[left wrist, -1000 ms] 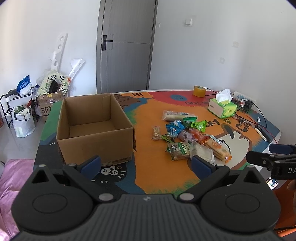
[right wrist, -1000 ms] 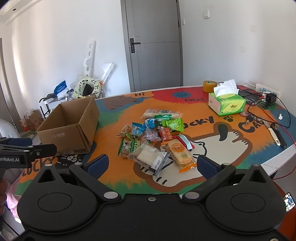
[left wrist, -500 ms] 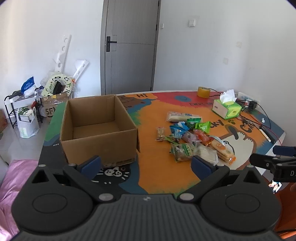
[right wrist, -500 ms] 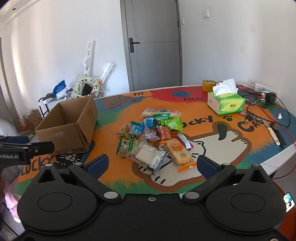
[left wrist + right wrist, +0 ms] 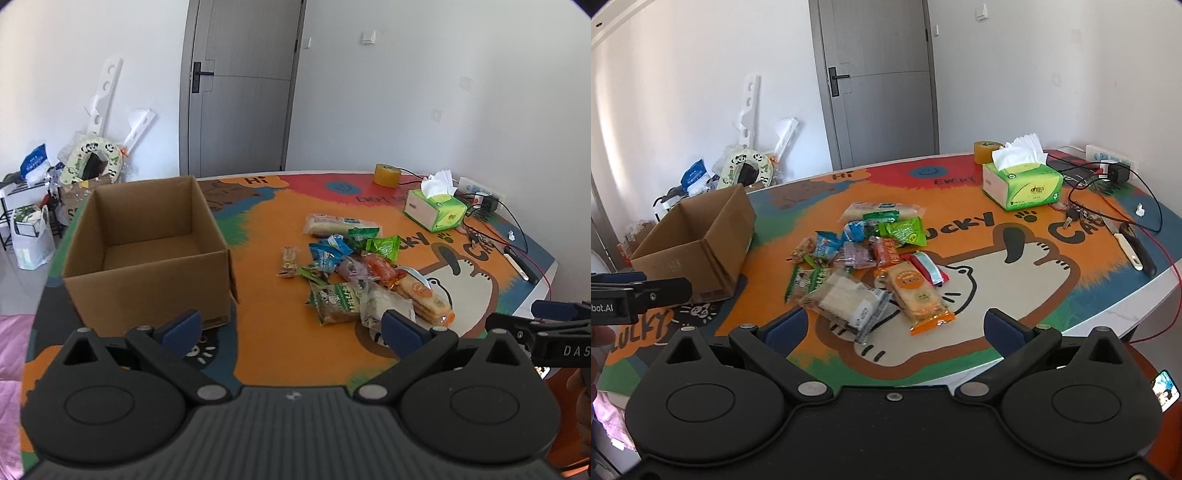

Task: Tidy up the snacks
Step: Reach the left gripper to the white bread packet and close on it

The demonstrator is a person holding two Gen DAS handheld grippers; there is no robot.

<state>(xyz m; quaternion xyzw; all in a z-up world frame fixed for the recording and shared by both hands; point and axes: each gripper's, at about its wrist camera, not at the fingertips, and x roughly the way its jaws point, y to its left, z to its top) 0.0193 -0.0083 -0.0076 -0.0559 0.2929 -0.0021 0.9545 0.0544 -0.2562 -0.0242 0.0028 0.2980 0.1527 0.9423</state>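
Note:
An empty open cardboard box (image 5: 147, 254) (image 5: 698, 240) stands on the left of the colourful table mat. Right of it lies a pile of snack packets (image 5: 354, 269) (image 5: 871, 258), with an orange cracker pack (image 5: 916, 295) and a clear white-wafer pack (image 5: 846, 299) nearest me. My left gripper (image 5: 291, 325) hovers open over the near table edge, between box and pile, holding nothing. My right gripper (image 5: 892, 325) is open and empty too, just short of the nearest packets. Each gripper shows at the other view's edge.
A green tissue box (image 5: 1021, 184), a tape roll (image 5: 986, 151), keys (image 5: 1078, 214), a knife (image 5: 1137, 251), cables and a power strip (image 5: 1112, 155) sit at the table's right and far side. Clutter (image 5: 92, 166) and a grey door (image 5: 240, 85) are behind the table.
Both grippers drifted slightly, the views shifting a little toward the table; the box and snacks have not moved. Both stay open and empty.

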